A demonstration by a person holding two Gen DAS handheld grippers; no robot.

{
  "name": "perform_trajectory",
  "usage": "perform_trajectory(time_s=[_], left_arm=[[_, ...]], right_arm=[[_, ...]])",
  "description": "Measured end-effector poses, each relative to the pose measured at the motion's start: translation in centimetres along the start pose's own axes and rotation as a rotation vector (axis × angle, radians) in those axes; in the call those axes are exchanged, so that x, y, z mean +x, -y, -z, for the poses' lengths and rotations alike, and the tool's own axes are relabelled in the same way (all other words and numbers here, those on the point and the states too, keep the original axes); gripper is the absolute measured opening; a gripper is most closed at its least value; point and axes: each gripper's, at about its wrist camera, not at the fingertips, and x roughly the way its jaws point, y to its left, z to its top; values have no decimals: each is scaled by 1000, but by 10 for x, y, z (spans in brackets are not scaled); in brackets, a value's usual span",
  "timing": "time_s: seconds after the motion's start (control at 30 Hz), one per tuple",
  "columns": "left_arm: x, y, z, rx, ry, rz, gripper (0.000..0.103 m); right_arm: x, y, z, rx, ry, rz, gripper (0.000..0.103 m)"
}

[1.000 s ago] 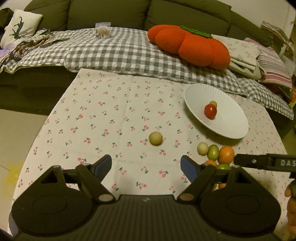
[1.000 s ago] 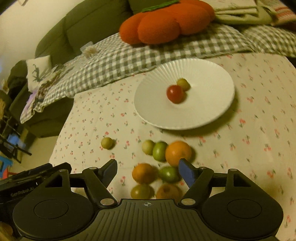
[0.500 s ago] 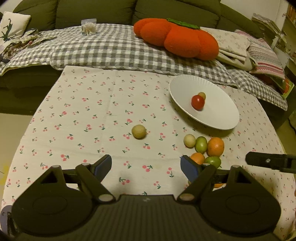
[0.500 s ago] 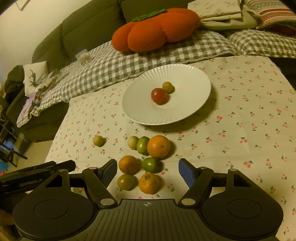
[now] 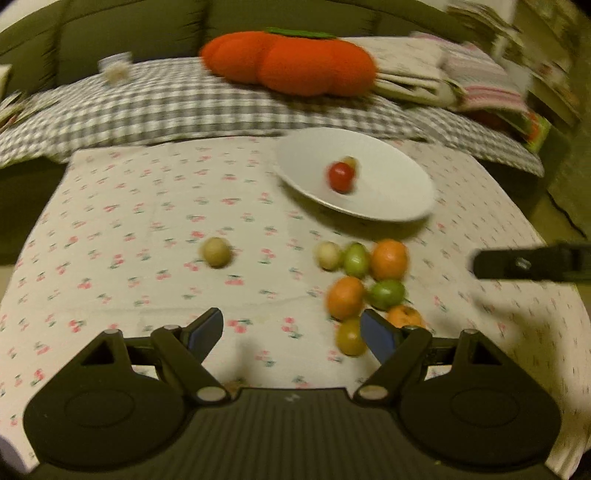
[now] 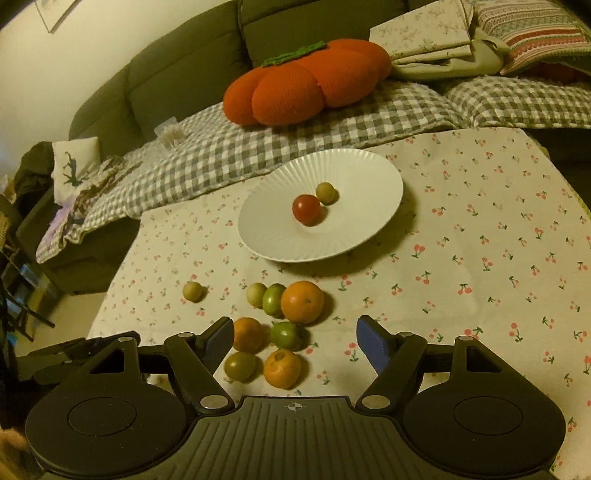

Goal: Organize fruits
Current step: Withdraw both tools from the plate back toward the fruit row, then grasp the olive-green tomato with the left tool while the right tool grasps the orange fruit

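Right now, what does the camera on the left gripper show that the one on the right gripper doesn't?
Only the left wrist view shows the right gripper's dark finger poking in from the right edge, and it is blurred. Only the right wrist view shows the small cushion at the sofa's far end and the cream wall. Both share the white plate holding a red fruit, loose fruits, and the pumpkin pillow.

Dim, warm yellowish light over the room; a pale plain wall point(image 6: 55, 74) with the corner of a framed picture point(image 6: 55, 13) at top left. An olive-green upholstered sofa point(image 6: 177, 62) runs along the back, draped with a grey-and-white checked blanket point(image 6: 295, 136) that carries a large orange pumpkin-shaped cushion point(image 6: 306, 85), folded floral linens point(image 6: 424, 33) and a striped pillow point(image 6: 535, 29). In front stands a table under a cream cherry-print cloth point(image 6: 498, 221), with pale floor point(image 6: 48, 332) showing at the left beside dark metal framing point(image 6: 18, 306).
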Motion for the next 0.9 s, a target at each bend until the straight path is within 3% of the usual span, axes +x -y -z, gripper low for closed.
perform_trajectory(time_s=[0.13,0.27,0.43,0.6,0.67,0.73,0.9], left_arm=[[7,23,10,93,-5,59,77],[16,34,17,164,5,65,70],[33,34,22,181,-14,62,54],[43,33,23,187,4,69,45],[44,33,23,194,24,66,39],[42,33,23,204,29,85,25],[40,29,20,170,10,85,25]], right_arm=[[11,1,7,-20,-28,-23,74],[22,0,13,-34,-61,-47,69],[34,0,18,-21,-99,-62,65],[44,-2,21,-36,-117,-54,61],[48,-4,22,-41,-118,-52,60],[51,-4,22,-45,-120,-48,56],[61,-5,24,-35,-140,-62,40]])
